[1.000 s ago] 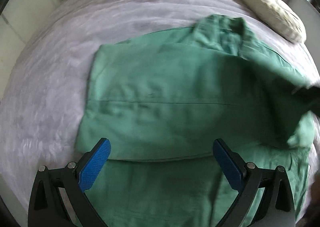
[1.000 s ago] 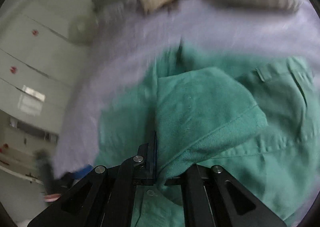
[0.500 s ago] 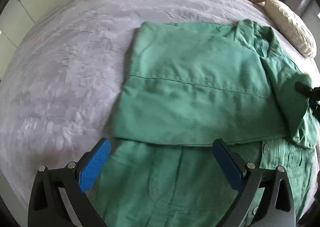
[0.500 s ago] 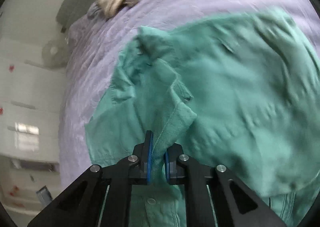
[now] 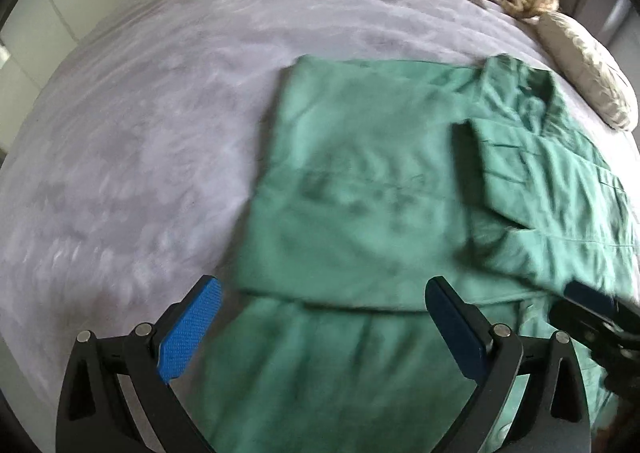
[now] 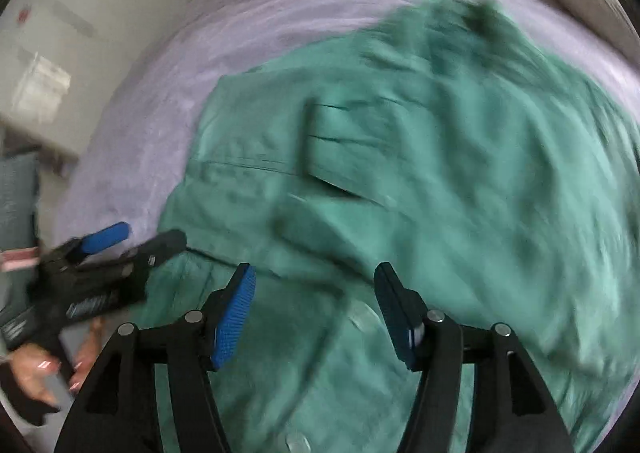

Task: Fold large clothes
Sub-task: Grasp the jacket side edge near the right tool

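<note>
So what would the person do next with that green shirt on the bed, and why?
Probably lower both grippers to the shirt's near hem and fold it up toward the collar. The green shirt lies on the purple bedspread with both sides folded in; the left hand-held gripper hovers open, and the right hand-held gripper is opening, nothing between its jaws.
</note>
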Motion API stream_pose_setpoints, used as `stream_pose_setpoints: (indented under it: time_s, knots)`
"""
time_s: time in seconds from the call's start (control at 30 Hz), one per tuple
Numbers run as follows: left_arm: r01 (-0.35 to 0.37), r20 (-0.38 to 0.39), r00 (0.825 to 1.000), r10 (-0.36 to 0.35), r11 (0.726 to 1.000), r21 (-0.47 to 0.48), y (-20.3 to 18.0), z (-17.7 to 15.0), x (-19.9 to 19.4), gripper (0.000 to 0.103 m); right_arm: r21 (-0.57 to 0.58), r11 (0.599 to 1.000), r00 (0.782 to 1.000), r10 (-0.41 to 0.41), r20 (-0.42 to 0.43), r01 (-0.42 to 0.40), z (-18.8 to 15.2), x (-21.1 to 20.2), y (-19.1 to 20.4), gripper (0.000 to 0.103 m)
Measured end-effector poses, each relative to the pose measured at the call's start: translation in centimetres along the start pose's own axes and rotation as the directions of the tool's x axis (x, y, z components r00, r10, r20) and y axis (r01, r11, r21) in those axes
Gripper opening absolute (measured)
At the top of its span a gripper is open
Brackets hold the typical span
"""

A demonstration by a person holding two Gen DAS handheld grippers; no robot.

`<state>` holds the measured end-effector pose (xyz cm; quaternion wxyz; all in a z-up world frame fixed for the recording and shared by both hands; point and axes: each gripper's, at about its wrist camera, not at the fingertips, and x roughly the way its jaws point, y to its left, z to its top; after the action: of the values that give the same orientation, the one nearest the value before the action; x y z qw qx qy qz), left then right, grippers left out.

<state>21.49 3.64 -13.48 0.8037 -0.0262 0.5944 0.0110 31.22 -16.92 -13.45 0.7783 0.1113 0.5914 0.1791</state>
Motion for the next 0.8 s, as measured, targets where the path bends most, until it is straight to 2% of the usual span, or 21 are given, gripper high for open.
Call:
stream_pose_setpoints:
  time_s: [0.1,0.17,0.2,0.3,0.37,0.4,0.43,0.47,0.5,0.53,0.6,0.63,0.7,0.73,0.77,0.8]
  knots:
    - [0.037,0.01,0.999,-0.037,0.998,0.042,-3.0,0.9,0.7,0.102,0.223,0.975,0.999,0.014,0.04,-0.023,-2.9,-3.7,-6.4,0.066]
    - [0.049,0.006,0.999,-0.05,0.996,0.074,-5.1,1.6,1.6,0.102,0.4,0.915,0.997,0.026,0.072,-0.053,-5.5,-5.8,-11.3,0.067]
    - [0.054,0.003,0.999,-0.054,0.995,0.088,-6.3,1.9,2.1,0.102,0.504,0.86,0.995,0.033,0.096,-0.077,-7.2,-6.9,-14.3,0.067]
    - [0.035,-0.006,0.999,-0.035,0.992,0.124,-8.7,2.6,3.7,0.102,0.659,0.74,0.986,0.033,0.166,-0.136,-10.5,-8.7,-19.4,0.067]
    - [0.019,-0.022,1.0,-0.016,0.991,0.135,-9.7,2.8,4.7,0.102,0.731,0.648,0.965,0.022,0.263,-0.214,-11.7,-9.5,-22.5,0.067]
    - [0.011,-0.026,1.0,-0.007,0.991,0.137,-9.9,2.8,5.1,0.102,0.748,0.62,0.957,0.013,0.291,-0.236,-11.9,-9.9,-23.4,0.067]
    - [0.0,-0.029,1.0,0.004,0.99,0.139,-10.1,2.9,5.3,0.102,0.775,0.568,0.942,0.001,0.336,-0.277,-12.4,-10.1,-24.7,0.064]
    - [-0.004,-0.03,1.0,0.009,0.99,0.139,-10.2,2.9,5.4,0.102,0.789,0.528,0.929,0.002,0.369,-0.314,-12.5,-10.2,-25.5,0.052]
    - [-0.006,-0.031,0.999,0.01,0.99,0.141,-10.3,3.0,5.4,0.102,0.798,0.492,0.917,-0.002,0.399,-0.346,-12.7,-10.3,-26.2,0.003]
    - [-0.003,-0.032,0.999,0.008,0.99,0.144,-10.5,3.1,5.3,0.102,0.798,0.474,0.907,0.0,0.422,-0.372,-12.7,-10.6,-26.7,0.006]
    - [-0.011,-0.026,1.0,0.016,0.987,0.161,-10.8,3.1,5.2,0.102,0.779,0.491,0.892,-0.006,0.452,-0.391,-12.9,-11.4,-26.8,0.005]
    - [-0.021,-0.019,1.0,0.024,0.985,0.174,-11.1,3.0,5.3,0.102,0.776,0.516,0.902,-0.015,0.432,-0.363,-13.0,-11.5,-26.8,0.005]
    - [-0.041,-0.005,0.999,0.043,0.981,0.191,-11.7,3.2,5.6,0.102,0.797,0.52,0.923,-0.041,0.382,-0.307,-13.8,-11.1,-27.5,0.006]
    - [-0.047,-0.001,0.999,0.048,0.98,0.193,-11.8,3.2,5.8,0.102,0.822,0.497,0.937,-0.045,0.346,-0.279,-14.5,-10.4,-28.2,0.005]
    - [-0.049,-0.002,0.999,0.05,0.981,0.19,-11.8,3.3,6.0,0.102,0.833,0.473,0.94,-0.026,0.34,-0.289,-15.2,-10.1,-28.8,0.005]
    - [-0.046,-0.006,0.999,0.048,0.982,0.182,-11.7,3.5,6.0,0.102,0.831,0.447,0.932,0.022,0.361,-0.332,-15.9,-10.2,-29.5,0.008]
